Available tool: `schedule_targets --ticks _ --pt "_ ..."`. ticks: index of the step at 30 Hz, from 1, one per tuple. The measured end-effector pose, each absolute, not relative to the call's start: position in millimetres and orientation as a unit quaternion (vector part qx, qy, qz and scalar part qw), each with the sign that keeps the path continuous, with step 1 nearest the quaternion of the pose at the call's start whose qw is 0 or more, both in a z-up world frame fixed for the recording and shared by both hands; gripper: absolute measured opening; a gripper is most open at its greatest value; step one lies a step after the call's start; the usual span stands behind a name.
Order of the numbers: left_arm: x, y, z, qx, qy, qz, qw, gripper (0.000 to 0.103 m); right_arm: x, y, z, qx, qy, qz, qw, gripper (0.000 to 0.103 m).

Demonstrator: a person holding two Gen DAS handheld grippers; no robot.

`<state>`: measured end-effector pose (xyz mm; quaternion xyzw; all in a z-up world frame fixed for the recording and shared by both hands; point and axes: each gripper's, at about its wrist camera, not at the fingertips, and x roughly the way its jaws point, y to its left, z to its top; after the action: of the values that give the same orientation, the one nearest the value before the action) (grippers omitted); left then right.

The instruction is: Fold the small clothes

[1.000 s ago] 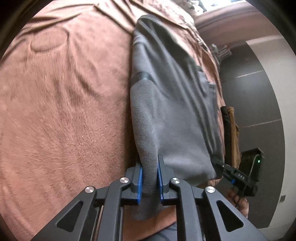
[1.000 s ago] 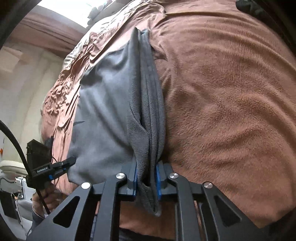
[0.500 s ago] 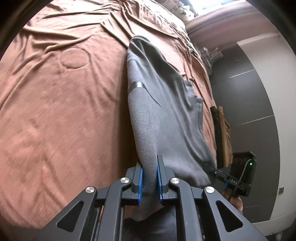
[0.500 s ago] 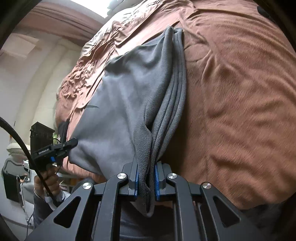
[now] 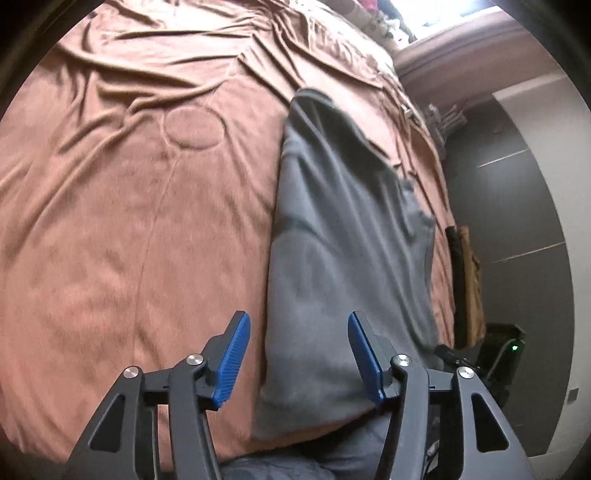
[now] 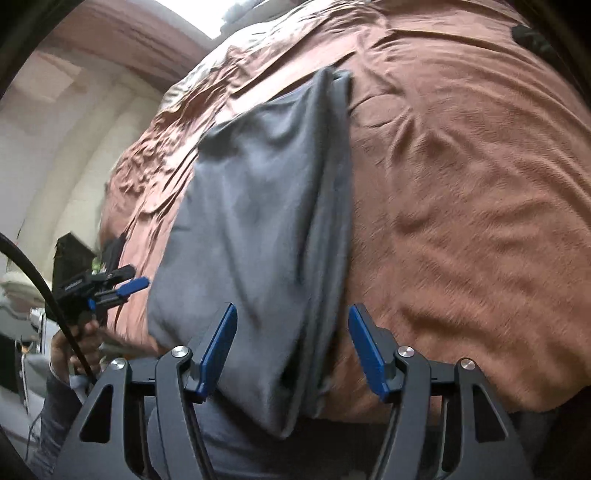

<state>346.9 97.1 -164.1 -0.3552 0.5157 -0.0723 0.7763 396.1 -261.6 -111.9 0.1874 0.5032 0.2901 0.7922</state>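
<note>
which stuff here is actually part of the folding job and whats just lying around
Part of the job:
- grey garment, lying folded lengthwise on the bed
- left gripper, jaws opening, pads off the cloth
- right gripper, jaws opening, pads off the cloth

Just lying about:
- brown bedspread
- black and tan items at the bed's edge

This was a bedroom in a home. A wide bed under a rumpled brown bedspread (image 5: pixel 140 206) filled most of both views, its cloth creased toward the far end. A grey garment (image 5: pixel 343 258) lay spread on it near the front edge. At the far end, daylight came in through a window (image 5: pixel 454 14), with small blurred things along its sill. To the right of the bed stood a dark grey wall or wardrobe front (image 5: pixel 517 221) with pale horizontal lines, and a tan and black item (image 5: pixel 469 288) hung beside it. On the far left rose cream walls (image 6: pixel 55 155).
</note>
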Motion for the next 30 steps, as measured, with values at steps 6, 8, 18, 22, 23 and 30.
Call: schedule_targets --ticks 6,8,18,22,23,30 --pt "382 100 -165 -0.346 0.496 -0.095 0.791 0.058 421 -264 -113 0.204 0.491 0.284 0.798 0.061" --pt "391 98 -166 -0.337 0.497 -0.1 0.793 0.058 420 -257 -113 0.205 0.483 0.283 0.803 0.061" --pt "440 99 -182 -0.311 0.516 -0.1 0.792 0.058 442 -250 -119 0.202 0.479 0.285 0.805 0.061" --pt "460 102 -187 -0.299 0.523 -0.085 0.794 0.058 458 -244 -117 0.193 0.475 0.263 0.817 0.056" --pt "465 103 -188 -0.296 0.524 -0.08 0.795 0.058 461 -244 -115 0.193 0.471 0.257 0.821 0.054" --pt "497 112 -190 -0.292 0.517 -0.074 0.801 0.058 489 -237 -90 0.187 0.443 0.261 0.837 0.049"
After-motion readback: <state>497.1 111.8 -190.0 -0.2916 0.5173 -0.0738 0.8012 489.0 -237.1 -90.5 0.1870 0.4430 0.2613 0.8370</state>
